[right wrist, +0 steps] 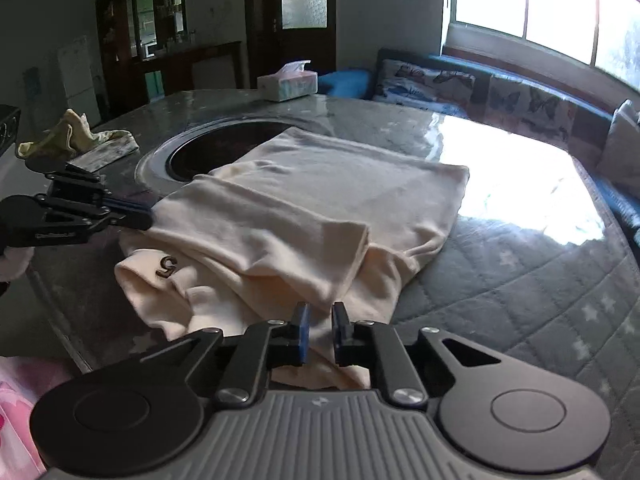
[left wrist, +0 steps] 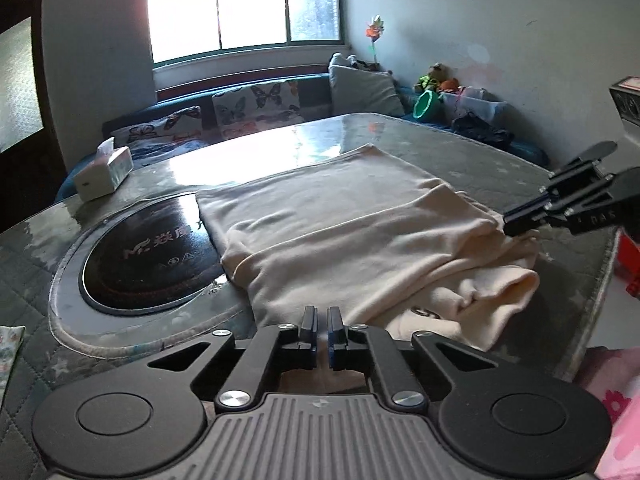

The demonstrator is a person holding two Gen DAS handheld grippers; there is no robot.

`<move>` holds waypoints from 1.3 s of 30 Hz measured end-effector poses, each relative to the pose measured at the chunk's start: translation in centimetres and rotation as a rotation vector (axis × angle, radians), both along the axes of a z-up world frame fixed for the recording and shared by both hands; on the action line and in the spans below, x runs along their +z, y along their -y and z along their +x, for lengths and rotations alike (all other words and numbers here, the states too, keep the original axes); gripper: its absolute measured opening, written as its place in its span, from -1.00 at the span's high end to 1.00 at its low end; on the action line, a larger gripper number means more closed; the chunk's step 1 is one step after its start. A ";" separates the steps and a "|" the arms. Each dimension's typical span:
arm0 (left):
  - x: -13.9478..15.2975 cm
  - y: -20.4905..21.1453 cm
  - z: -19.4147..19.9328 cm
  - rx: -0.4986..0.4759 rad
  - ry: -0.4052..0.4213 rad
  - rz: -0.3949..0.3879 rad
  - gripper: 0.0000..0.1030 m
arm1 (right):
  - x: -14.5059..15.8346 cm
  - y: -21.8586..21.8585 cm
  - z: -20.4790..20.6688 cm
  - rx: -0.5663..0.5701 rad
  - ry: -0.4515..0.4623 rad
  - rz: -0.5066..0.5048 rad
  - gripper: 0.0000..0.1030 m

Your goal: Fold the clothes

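At the bottom centre of the left wrist view, the left tongs (left wrist: pixel 322 322) are pinching the near edge of a cream garment (left wrist: pixel 340 220); at the bottom of the right wrist view, the right tongs (right wrist: pixel 320 320) are gripping the same hem. It is lying mid-frame on a round table (right wrist: pixel 520 280), sleeves already folded in, the lengthwise fold apparently still waiting. Bare tabletop is lying open beyond; a tissue box (left wrist: pixel 104 174) is sitting upper left, well apart.
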State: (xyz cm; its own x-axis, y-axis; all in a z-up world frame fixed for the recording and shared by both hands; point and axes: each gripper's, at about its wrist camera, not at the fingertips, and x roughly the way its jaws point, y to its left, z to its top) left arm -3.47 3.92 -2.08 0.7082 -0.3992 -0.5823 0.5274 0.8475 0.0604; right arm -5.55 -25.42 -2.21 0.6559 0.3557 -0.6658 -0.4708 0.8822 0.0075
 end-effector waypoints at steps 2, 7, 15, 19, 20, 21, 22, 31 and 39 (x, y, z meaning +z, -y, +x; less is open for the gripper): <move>0.2 0.2 -0.4 -0.030 0.014 0.011 0.85 | 0.7 0.1 -0.1 0.008 0.025 -0.002 0.75; -0.1 1.7 -1.0 -0.099 0.040 0.044 0.75 | 1.1 -1.1 0.2 0.077 0.060 -0.026 0.66; -1.3 3.1 -0.7 -0.140 0.083 0.133 0.75 | -0.2 -2.9 0.5 0.176 0.066 -0.141 0.41; -1.5 3.2 -1.1 -0.146 0.111 0.152 0.90 | -0.4 -3.3 0.3 0.209 0.093 -0.206 0.41; -1.5 3.2 -1.2 -0.144 0.116 0.154 0.93 | -0.6 -3.4 0.3 0.215 0.097 -0.219 0.41; -1.4 3.1 -1.1 -0.137 0.116 0.148 0.98 | -0.8 -3.5 0.4 0.221 0.102 -0.231 0.41; -1.3 3.0 -1.1 -0.129 0.117 0.141 1.00 | -1.0 -3.6 0.4 0.227 0.106 -0.243 0.45; -0.1 2.2 -1.2 -0.136 0.109 0.089 0.98 | -0.8 -3.4 0.7 0.234 0.111 -0.250 0.73; -1.1 3.6 -0.9 -0.162 0.111 0.147 0.82 | -1.1 -3.8 0.6 0.274 0.130 -0.274 0.67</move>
State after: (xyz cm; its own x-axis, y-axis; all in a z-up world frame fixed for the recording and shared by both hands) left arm -4.38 0.32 -3.23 0.7050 -0.4296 -0.5643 0.6387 0.7304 0.2419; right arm -4.95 -21.61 -3.29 0.6465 0.3496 -0.6781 -0.6700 0.6853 -0.2855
